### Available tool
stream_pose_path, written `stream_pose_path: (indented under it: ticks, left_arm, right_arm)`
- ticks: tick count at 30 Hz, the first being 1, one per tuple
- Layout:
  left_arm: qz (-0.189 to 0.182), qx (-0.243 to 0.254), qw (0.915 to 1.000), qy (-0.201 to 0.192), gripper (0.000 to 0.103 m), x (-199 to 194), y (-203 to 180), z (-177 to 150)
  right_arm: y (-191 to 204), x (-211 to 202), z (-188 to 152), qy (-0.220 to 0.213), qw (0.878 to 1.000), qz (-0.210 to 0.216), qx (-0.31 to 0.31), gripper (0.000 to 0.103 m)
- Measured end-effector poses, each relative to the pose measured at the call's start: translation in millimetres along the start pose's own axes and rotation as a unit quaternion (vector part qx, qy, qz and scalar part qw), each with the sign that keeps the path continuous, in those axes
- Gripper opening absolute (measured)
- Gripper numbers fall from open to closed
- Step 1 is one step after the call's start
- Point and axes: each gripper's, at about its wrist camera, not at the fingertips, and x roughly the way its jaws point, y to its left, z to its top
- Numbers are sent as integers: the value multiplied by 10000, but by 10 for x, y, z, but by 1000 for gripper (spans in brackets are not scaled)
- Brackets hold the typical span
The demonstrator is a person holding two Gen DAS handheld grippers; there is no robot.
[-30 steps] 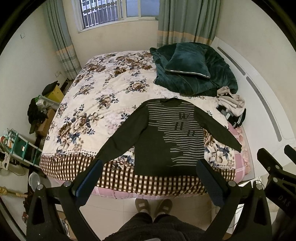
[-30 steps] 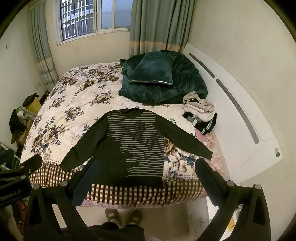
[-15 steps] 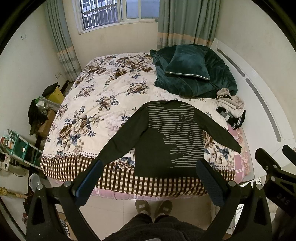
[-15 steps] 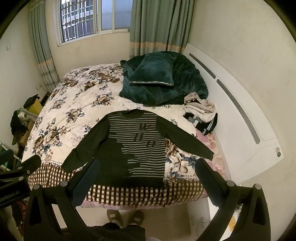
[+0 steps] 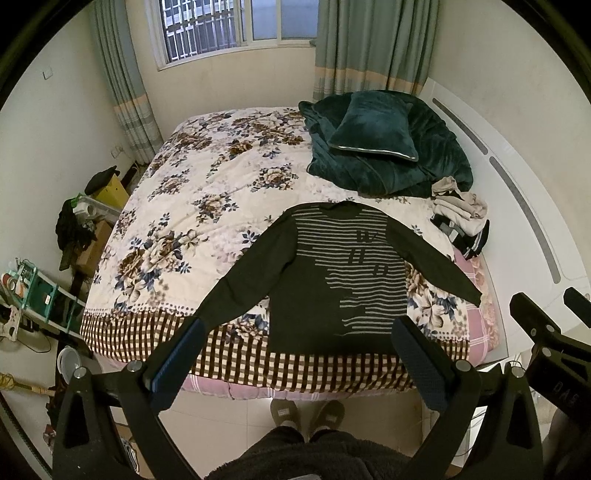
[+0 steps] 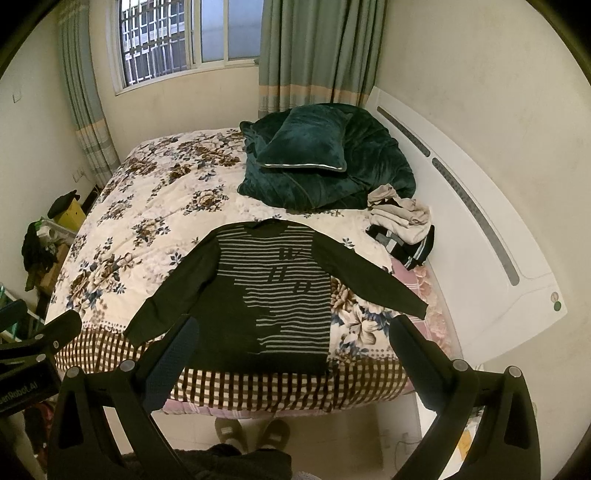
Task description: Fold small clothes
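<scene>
Dark green striped sweater (image 5: pixel 332 280) (image 6: pixel 269 295) lies flat, sleeves spread, on floral quilt (image 5: pixel 192 206) at bed's near edge. Left gripper (image 5: pixel 299 354) hangs above floor, jaws wide apart, holding nothing. Right gripper (image 6: pixel 291 350) likewise spread, holding nothing. Teal pillow (image 6: pixel 306 144) on teal blanket (image 6: pixel 373 166) beyond; pile of clothes (image 6: pixel 402 225) near headboard (image 6: pixel 480 236).

- Dim, warm-tinted bedroom light; pale daylight enters through the barred window (image 5: pixel 207 35) at the far wall.
- Fisheye distortion bows the walls and curtains (image 6: pixel 317 51); black vignette fills every corner.
- The dark sweater (image 5: pixel 332 273) loses detail, though its stripes stay sharp.
- Shadows are soft; no glare or motion blur shows.
</scene>
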Motion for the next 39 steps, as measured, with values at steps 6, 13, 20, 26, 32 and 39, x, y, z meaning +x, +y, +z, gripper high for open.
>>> stream_pose_path:
  ticks: [6, 13, 20, 26, 32, 39]
  left_arm:
    - [6, 10, 10000, 0, 103, 3, -6, 3]
    - [0, -27, 10000, -39, 103, -33, 25, 33]
    - [3, -19, 10000, -62, 103, -48, 45, 47]
    - [81, -40, 9995, -298, 103, 75, 99, 128]
    - [318, 222, 9980, -500, 103, 726, 25, 302]
    - [522, 548, 9971, 110, 103, 1827, -449, 446]
  right_arm:
    - [-5, -4, -7, -6, 10000, 3, 6, 103]
    - [-10, 2, -18, -12, 10000, 6, 13, 103]
    - [79, -72, 145, 4, 10000, 43, 12, 103]
    - [82, 24, 213, 100, 9997, 72, 202, 103]
    - [-391, 682, 120, 495, 9920, -138, 1156, 103]
    - [-1668, 1723, -358, 869, 9564, -547, 2733, 84]
